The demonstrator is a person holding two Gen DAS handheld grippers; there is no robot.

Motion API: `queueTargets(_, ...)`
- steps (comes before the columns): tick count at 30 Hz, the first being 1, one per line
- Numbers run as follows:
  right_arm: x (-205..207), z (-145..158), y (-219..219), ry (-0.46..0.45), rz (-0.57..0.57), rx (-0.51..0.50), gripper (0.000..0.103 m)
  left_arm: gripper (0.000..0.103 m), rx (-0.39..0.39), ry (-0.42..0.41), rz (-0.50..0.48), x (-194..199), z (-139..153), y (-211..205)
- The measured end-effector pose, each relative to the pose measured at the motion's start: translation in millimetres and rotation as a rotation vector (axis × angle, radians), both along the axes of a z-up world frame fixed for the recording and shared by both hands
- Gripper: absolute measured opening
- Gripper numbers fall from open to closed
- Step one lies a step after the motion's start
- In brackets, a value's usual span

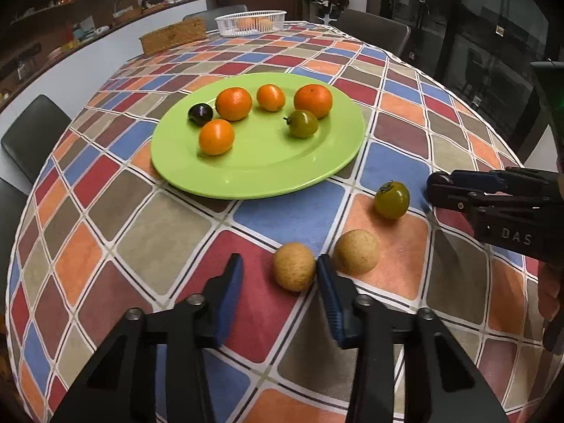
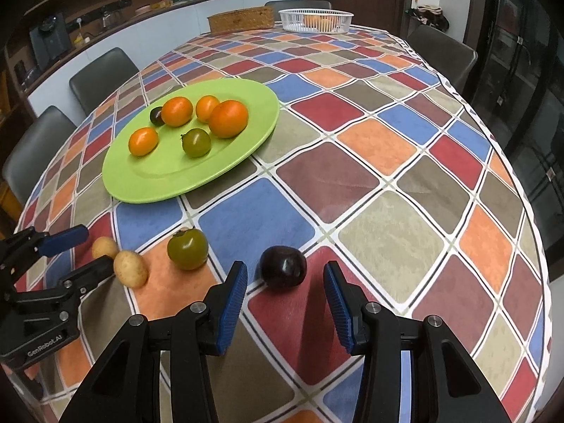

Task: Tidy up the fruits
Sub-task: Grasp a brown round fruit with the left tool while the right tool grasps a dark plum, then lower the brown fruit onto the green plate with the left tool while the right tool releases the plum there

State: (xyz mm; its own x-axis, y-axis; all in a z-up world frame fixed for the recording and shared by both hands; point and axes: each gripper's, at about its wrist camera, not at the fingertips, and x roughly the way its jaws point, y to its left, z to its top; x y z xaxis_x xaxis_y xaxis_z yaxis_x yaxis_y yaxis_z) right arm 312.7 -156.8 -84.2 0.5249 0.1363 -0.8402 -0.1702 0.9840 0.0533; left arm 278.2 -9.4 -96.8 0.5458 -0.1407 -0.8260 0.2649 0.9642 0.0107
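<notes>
Checkered surface (image 2: pixel 352 176) is mostly bare, with the green plate (image 1: pixel 261 172) holding four oranges, a plum and a green tomato. My left fingers (image 1: pixel 280 273) sit apart around a tan fruit (image 1: pixel 294 266), not squeezing; my right fingers (image 2: pixel 284 276) are apart either side of the dark plum (image 2: pixel 283 266).

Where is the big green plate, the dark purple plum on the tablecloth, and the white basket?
green plate (image 2: pixel 169 183), right wrist view, on its bare front part.
dark purple plum (image 2: pixel 283 266), right wrist view, on the middle of its skin.
white basket (image 2: pixel 296 23), right wrist view, on its side wall.
</notes>
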Motion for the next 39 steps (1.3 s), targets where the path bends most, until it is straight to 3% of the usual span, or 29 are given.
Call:
queueTargets(3, 1.8, -3.2, -1.8, 0.013, 0.003, 0.009, 0.036, 0.026, -0.005, 0.002, -0.014, 0.1, -0.2, -2.3)
queueTargets(7, -0.2, -3.8, -0.5, 0.005, 0.019, 0.01, 0.03, 0.026, -0.011, 0.0, -0.024, -0.7, -0.3, -3.9)
queueTargets(14, -7.1, 5.2, 1.5, -0.026, 0.032, 0.014, 0.029, 0.026, -0.038, -0.023, -0.016, -9.4, 9.1, -2.3)
queueTargets(31, -30.4, 75.9, 26.5, -0.186, 0.131, 0.097, 0.029, 0.026, -0.121, -0.181, -0.025, -29.6, 76.8, 7.6)
queueTargets(39, -15.5, 80.0, 47.8, -0.174, 0.173, 0.101, 0.029, 0.026, -0.12, -0.203, -0.02, -14.6, 85.4, 11.6)
